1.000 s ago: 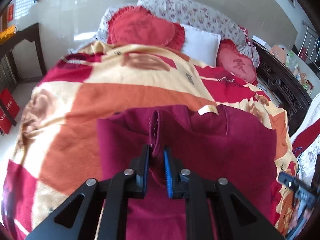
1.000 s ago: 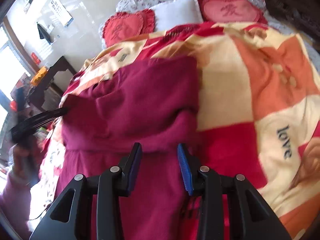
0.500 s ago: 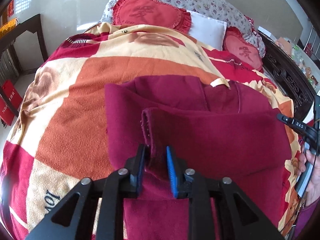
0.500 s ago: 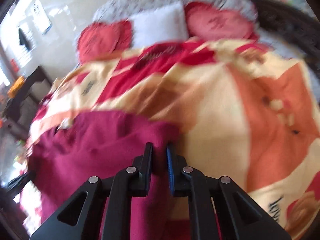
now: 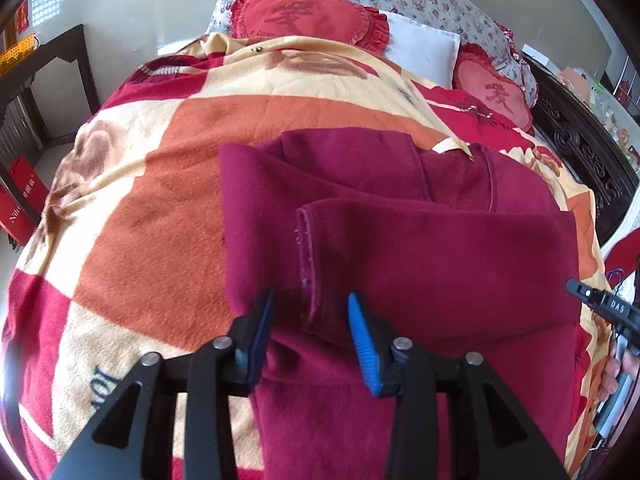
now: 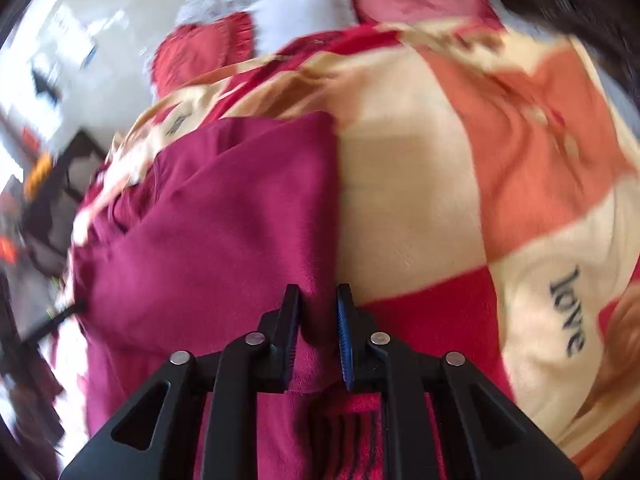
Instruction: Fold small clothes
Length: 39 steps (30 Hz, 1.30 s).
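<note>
A dark red sweater (image 5: 400,248) lies partly folded on the checked blanket (image 5: 168,184). One sleeve lies folded across its body, with the cuff (image 5: 306,256) just ahead of my left gripper (image 5: 310,320). That gripper is open, its jaws on either side of the cuff end. In the right wrist view the sweater (image 6: 224,216) fills the left half. My right gripper (image 6: 318,320) is shut on the sweater's right edge. The right gripper's tip also shows in the left wrist view (image 5: 600,304) at the far right.
Red heart cushions (image 5: 304,12) and a white pillow (image 5: 420,52) lie at the head of the bed. A dark carved bed frame (image 5: 580,152) runs along the right. A dark table (image 5: 44,64) and a red bag (image 5: 20,196) stand on the left.
My left gripper has opened and let go of the sleeve cuff, which now lies flat across the sweater. My right gripper shut on the sweater's right edge and has shifted with it.
</note>
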### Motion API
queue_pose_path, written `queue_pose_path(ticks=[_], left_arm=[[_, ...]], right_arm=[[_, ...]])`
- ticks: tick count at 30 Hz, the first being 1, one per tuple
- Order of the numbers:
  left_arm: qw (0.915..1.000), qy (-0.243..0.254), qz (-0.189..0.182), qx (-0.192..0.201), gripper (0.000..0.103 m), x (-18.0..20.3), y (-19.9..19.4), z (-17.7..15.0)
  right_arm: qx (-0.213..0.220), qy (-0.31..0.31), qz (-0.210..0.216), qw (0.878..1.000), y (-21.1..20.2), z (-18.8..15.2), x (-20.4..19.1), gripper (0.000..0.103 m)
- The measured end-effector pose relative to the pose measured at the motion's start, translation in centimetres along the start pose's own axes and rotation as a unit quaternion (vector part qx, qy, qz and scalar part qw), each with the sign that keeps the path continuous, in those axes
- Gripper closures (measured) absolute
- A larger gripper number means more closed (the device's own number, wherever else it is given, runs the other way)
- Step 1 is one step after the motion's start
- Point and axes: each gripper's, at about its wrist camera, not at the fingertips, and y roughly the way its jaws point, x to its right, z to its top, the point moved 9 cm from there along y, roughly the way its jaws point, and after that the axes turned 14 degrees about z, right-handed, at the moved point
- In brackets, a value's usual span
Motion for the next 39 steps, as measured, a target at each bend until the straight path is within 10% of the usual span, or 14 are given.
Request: queue_pose_path(ticks=[6, 18, 28, 39], left_arm=[[0.9972, -0.024, 0.033, 0.063, 0.024, -1.2, -2.0, 1.8], [0.9977, -0.024, 0.062, -0.010, 0.022, -1.2, 4.0, 1.2], [0.9974, -0.009, 0.071, -0.003, 0.022, -1.0, 2.6, 0.7], [0.9959, 0.029, 0.083, 0.023, 0.022, -3.6, -3.5, -0.9]], right_arm=[[0.064, -0.064, -0.033, 0.995, -2.6, 2.8, -4.3, 0.099], [0.033, -0.084, -0.074, 0.993, 2.3, 6.1, -3.3, 0.100], [-0.030, -0.102, -0.126, 0.986, 0.9, -2.3, -1.6, 0.086], [0.000, -0.047, -0.075, 0.996, -1.2, -1.8, -2.1, 0.068]])
